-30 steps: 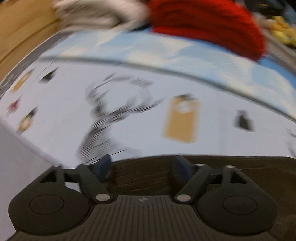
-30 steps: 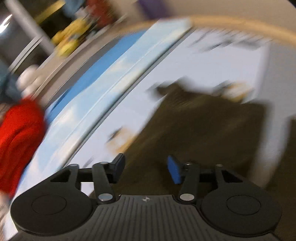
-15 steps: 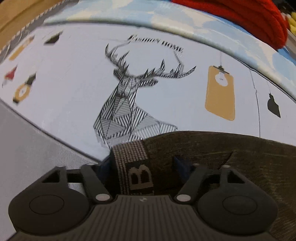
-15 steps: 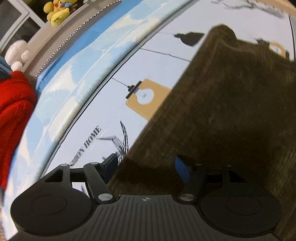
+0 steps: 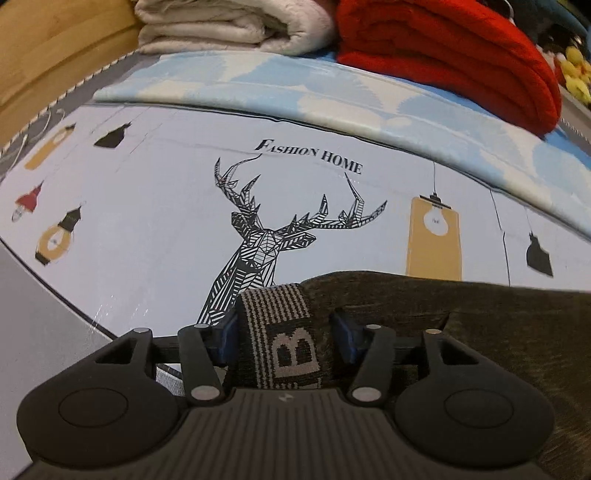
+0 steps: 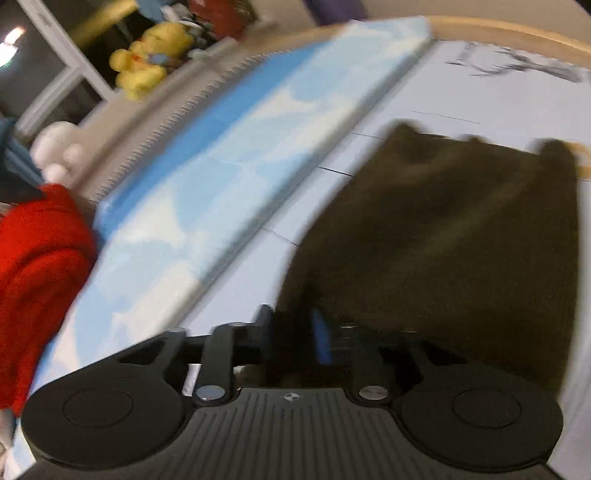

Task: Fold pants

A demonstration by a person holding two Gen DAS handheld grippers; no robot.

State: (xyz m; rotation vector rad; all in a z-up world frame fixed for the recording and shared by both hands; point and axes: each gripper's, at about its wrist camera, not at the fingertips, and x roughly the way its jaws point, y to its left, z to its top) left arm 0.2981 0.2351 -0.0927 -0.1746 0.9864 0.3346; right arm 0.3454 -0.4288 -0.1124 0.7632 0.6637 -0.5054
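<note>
Dark olive-brown pants [image 5: 480, 332] lie on a pale printed sheet [image 5: 147, 221]. Their striped grey waistband [image 5: 280, 314], marked with a letter B, stands bunched between the blue pads of my left gripper [image 5: 283, 336], which is shut on it. The right wrist view is blurred. There the pants [image 6: 443, 240] spread away to the upper right, and my right gripper [image 6: 293, 328] is at their near left edge. Its jaws are closing, narrow, with dark fabric filling the gap between the pads.
The sheet carries a deer print [image 5: 266, 240]. Behind it lies a blue cloud-patterned cover [image 5: 332, 96], topped by a folded cream blanket [image 5: 229, 26] and a red knit [image 5: 443, 51]. Yellow plush toys [image 6: 147, 62] sit beyond. A wooden board [image 5: 44, 44] runs at the far left.
The left gripper came down over the waistband and its jaws narrowed onto it. The right jaws, wide half a second ago, have drawn close on the pants' edge while that view swung.
</note>
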